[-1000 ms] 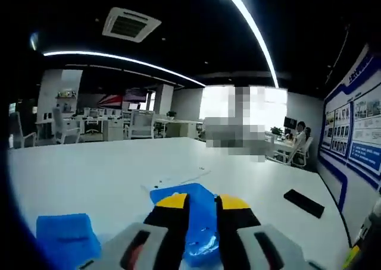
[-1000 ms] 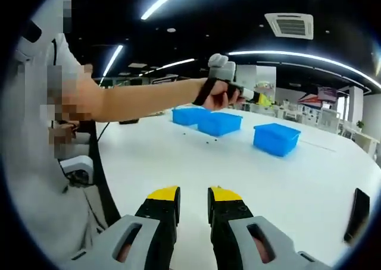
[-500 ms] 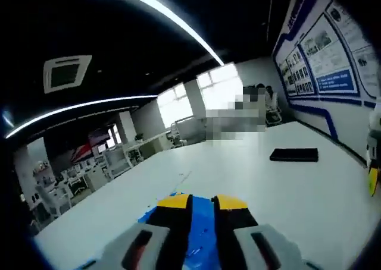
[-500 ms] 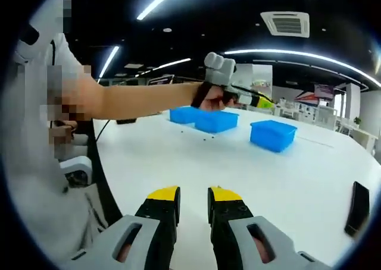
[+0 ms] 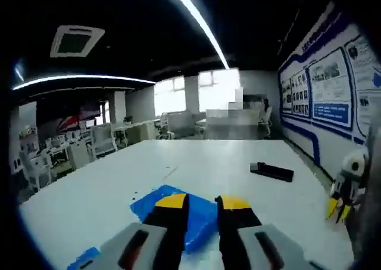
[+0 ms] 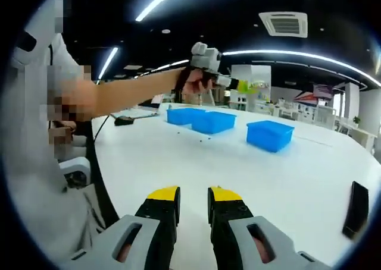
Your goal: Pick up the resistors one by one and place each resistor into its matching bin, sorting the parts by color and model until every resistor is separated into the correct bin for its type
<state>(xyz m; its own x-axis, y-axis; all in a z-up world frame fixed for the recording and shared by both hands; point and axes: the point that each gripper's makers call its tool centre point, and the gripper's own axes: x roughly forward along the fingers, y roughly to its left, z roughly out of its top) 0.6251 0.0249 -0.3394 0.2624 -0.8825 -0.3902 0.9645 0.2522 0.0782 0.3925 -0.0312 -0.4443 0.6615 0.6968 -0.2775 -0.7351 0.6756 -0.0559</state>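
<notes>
Left gripper [image 5: 202, 203]: yellow-tipped jaws a narrow gap apart, nothing between them, raised above a blue plastic bin [image 5: 172, 213] just beyond the tips on the white table [image 5: 196, 169]. Right gripper [image 6: 193, 194]: jaws likewise slightly apart and empty, three blue rectangular bins [image 6: 269, 134] well ahead across the table; small dark specks [image 6: 199, 140], perhaps resistors, lie near them. Blue wall posters [image 5: 324, 85]: writing illegible.

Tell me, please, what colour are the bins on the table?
Blue; the bins show best in the right gripper view.
</notes>
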